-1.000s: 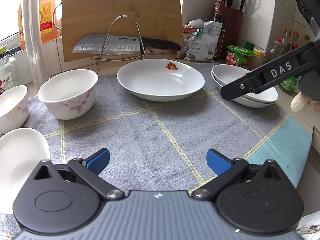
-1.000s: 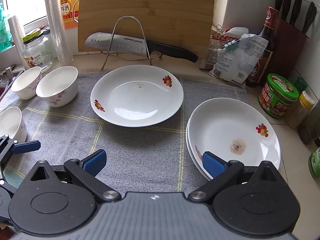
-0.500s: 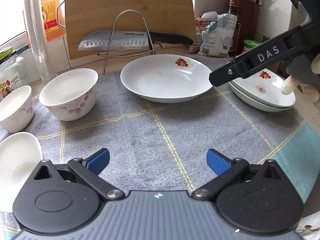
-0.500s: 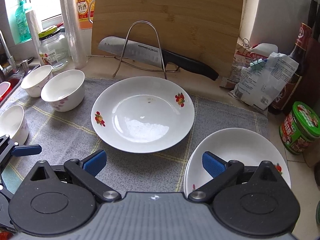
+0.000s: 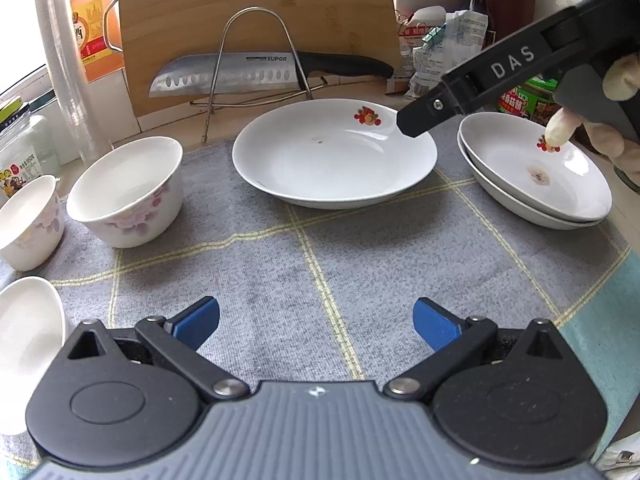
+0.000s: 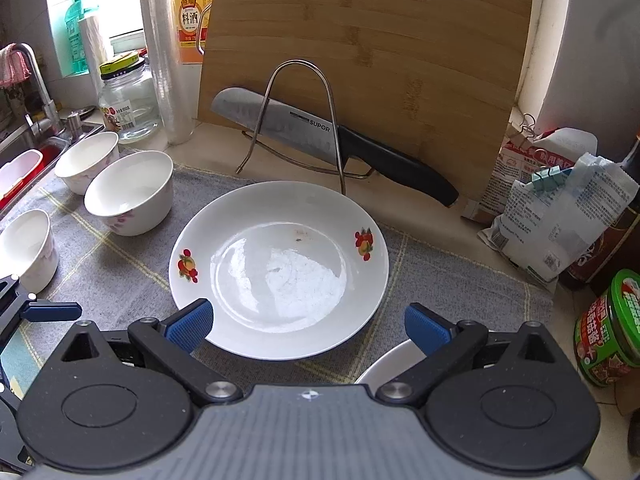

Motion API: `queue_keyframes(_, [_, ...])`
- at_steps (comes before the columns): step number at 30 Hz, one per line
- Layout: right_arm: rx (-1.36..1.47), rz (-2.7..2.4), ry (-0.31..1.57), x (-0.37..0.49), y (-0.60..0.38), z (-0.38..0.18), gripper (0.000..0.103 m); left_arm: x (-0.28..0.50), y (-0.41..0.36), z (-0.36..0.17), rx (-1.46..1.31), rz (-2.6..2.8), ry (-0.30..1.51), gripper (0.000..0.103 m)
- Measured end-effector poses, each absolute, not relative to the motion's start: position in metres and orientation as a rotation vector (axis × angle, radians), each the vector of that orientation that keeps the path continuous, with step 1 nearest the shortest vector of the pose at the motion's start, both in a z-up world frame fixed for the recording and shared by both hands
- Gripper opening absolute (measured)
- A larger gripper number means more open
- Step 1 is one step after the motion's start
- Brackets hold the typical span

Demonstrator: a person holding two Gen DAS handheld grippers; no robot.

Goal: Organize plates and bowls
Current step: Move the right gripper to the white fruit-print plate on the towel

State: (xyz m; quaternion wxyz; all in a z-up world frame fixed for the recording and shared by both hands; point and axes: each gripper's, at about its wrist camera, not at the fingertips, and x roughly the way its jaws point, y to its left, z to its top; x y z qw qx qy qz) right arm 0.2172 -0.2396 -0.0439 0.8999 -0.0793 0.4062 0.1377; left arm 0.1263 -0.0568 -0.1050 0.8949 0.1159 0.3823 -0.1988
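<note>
Three bowls (image 5: 124, 192) cluster at the left end of the grey mat (image 5: 320, 272), near the sink, probably left loose so each can be nested into the next. Next along, a single plate (image 6: 280, 268) with fruit motifs sits flat in the middle of the mat, below the wire rack holding a knife (image 6: 332, 144). Further right, two matching plates (image 5: 536, 176) are already stacked, which suggests the single plate belongs on that pile.

My left claw (image 5: 316, 322) hangs low over bare mat with its blue pads wide apart, gripping nothing. My right claw (image 6: 306, 322) is likewise spread and empty, hovering just over the near rim of the single plate (a likely approach for pinching that rim).

From the left wrist, the stack shows whole, including a brown smudge on its top plate, along with the right tool's black finger crossing above the single plate's rim. From the right wrist, the stack is only a white sliver under the tool, but the sink and tap at far left appear, as does the plate's second motif.
</note>
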Motion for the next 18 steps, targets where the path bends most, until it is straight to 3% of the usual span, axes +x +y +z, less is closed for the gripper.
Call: queue_keyframes(18, [-0.181, 0.256, 0.937, 0.255, -0.240, -0.059, 0.103, 0.173, -0.070, -0.125, 0.236, -0.510, 0.781, 0.102])
